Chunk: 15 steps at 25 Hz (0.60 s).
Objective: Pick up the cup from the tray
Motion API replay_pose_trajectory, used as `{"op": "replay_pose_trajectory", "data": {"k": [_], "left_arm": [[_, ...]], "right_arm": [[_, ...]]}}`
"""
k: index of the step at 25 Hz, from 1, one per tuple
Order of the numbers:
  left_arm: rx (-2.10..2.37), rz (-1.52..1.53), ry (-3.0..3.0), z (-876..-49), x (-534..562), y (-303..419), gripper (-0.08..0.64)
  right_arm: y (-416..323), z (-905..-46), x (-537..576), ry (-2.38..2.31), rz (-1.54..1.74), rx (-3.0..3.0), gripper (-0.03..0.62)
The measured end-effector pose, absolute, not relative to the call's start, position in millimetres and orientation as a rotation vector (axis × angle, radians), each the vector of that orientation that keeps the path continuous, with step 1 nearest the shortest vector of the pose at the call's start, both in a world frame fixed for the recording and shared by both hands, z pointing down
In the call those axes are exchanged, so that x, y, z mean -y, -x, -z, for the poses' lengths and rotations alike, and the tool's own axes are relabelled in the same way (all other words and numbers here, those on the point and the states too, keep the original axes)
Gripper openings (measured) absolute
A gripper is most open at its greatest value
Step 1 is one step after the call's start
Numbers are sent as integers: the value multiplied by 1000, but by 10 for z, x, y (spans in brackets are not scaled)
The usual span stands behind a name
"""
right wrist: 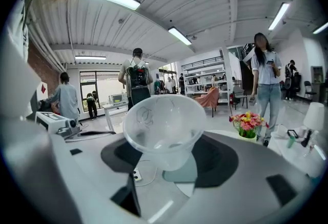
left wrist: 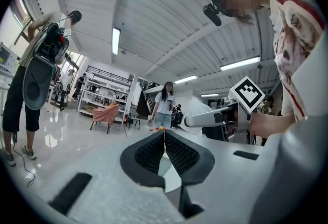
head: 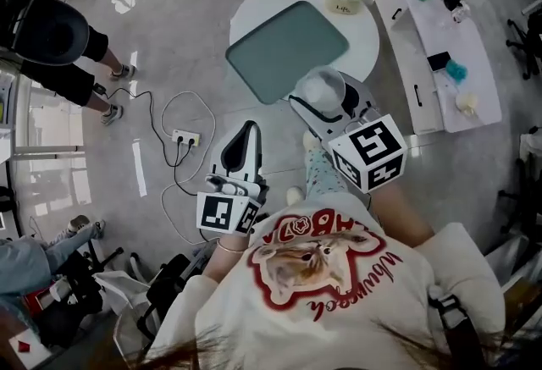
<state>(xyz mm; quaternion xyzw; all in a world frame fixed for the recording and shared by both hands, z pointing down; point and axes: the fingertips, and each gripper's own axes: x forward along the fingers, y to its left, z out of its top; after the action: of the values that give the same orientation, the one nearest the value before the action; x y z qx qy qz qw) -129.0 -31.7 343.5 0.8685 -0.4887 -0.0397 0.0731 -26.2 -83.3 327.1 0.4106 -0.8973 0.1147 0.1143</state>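
Near the tray (head: 284, 46), my right gripper (right wrist: 169, 154) clasps the cup (right wrist: 163, 120), best carried level and gently; my left gripper (left wrist: 165, 141) is closed, empty.

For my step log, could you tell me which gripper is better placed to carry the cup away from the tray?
Right. The right gripper is shut on the cup, holding it near the tray. The left gripper is shut and empty, farther back by the person's body.

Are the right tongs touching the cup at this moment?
Touching. The right gripper view shows the cup held between the right tongs, with both dark pads pressed against its sides.
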Motion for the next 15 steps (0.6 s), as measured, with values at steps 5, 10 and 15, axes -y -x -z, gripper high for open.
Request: {"op": "replay_pose_trajectory", "data": {"k": [5,10,15], "left_arm": [[1405,152,-2657,-3347,-231,1244,15],[1337,178,-2699,-3312,-707,1113,15],[1365,211,-2732,-3176,-1083,1055,15]], "right_arm": [[269,-3147,185,-1268,-332,2632,299],[182,-3090,-355,-1314,-343,2624,299],[99,-2957,-780,-1302,-298,2650,299]]}}
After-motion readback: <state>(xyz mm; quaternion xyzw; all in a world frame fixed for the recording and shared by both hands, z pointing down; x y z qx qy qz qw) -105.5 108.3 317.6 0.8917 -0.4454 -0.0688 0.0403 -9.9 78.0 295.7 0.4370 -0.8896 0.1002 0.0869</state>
